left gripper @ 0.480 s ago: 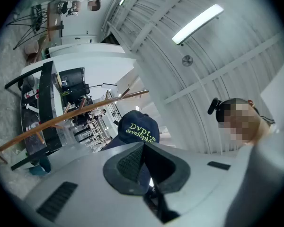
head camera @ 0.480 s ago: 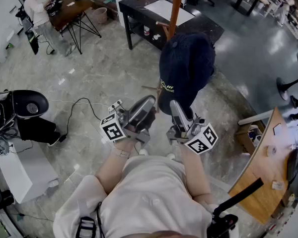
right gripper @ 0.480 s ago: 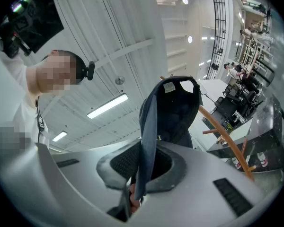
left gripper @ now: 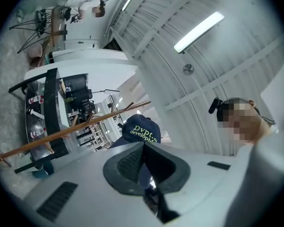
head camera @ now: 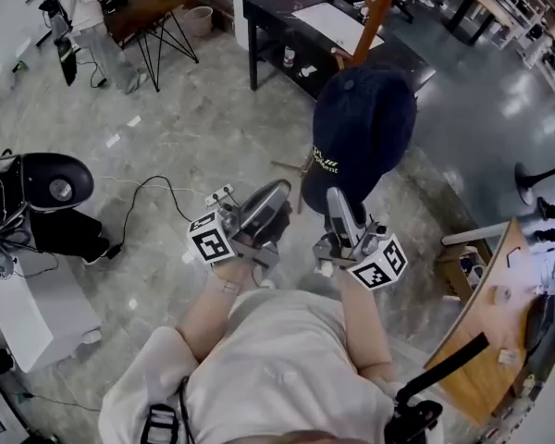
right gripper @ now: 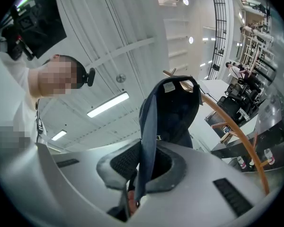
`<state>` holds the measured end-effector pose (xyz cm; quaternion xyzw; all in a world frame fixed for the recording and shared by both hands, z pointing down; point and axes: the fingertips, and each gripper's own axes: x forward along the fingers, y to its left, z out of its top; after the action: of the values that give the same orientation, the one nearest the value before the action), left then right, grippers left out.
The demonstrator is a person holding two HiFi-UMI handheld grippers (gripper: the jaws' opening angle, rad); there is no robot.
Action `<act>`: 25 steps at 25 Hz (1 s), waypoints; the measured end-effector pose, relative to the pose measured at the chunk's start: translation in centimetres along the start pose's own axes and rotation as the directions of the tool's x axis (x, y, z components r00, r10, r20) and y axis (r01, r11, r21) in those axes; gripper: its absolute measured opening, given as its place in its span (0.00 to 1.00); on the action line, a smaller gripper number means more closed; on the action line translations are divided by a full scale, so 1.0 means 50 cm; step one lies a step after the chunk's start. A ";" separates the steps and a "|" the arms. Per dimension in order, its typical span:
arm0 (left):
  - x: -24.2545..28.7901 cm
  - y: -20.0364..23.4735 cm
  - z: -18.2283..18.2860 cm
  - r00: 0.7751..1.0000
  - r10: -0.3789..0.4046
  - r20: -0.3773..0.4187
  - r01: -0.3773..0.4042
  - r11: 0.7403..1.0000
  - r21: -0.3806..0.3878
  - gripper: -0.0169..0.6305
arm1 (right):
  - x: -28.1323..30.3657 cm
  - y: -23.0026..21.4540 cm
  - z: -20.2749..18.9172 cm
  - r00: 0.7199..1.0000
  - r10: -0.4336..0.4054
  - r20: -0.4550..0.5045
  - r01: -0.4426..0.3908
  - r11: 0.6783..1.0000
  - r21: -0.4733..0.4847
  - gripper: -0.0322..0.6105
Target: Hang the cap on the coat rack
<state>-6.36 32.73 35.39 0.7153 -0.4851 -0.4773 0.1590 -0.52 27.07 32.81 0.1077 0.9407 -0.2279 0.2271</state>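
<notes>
The soft navy-blue cloth cap with yellow-green stitched lettering (head camera: 361, 128) is up in the air, domed crown toward the head camera, right in front of the slim orange-brown wooden coat rack pole (head camera: 372, 21). The cap covers the pole's middle stretch. The pole leans up out of frame above it, with short pegs sticking out at angles.

The right gripper (head camera: 336, 197), grey plastic with a black-and-white marker cube, has its jaws closed on the cap. In the right gripper view a thin fold of blue fabric runs edge-on between the ribbed dark pads, and the hollow inside of the cap, with a white label, rises beyond them.

The left gripper (head camera: 276, 192) sits just beside the cap's lower edge, its jaws together. Its own view shows the pads meeting with no cloth clearly between them, and the lettered front of the cap lies beyond.

Behind the rack stands a black rectangular table (head camera: 268, 12) with a white sheet (head camera: 331, 23) on top. The floor is glossy grey marbled stone (head camera: 194, 128), with a black cable (head camera: 143, 197) snaking across it. A black rounded machine (head camera: 51, 185) sits at the left, and a curved light-wood desk (head camera: 486, 340) at the right. A person (head camera: 88, 3) is at a brown desk in the far corner.
</notes>
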 end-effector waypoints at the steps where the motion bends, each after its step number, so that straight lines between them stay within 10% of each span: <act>1: -0.009 0.004 0.015 1.000 0.000 0.004 0.000 1.000 0.000 0.04 | 0.016 0.004 -0.009 1.000 0.003 -0.004 -0.003 1.000 -0.003 0.11; 25: 0.125 0.165 0.013 0.999 0.029 -0.015 -0.029 1.000 -0.003 0.04 | 0.050 -0.193 0.029 1.000 0.018 0.025 -0.018 1.000 0.003 0.11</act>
<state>-10.92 23.63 37.47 0.7115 -0.4934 -0.4703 0.1709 -5.13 18.19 34.16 0.1139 0.9364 -0.2286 0.2405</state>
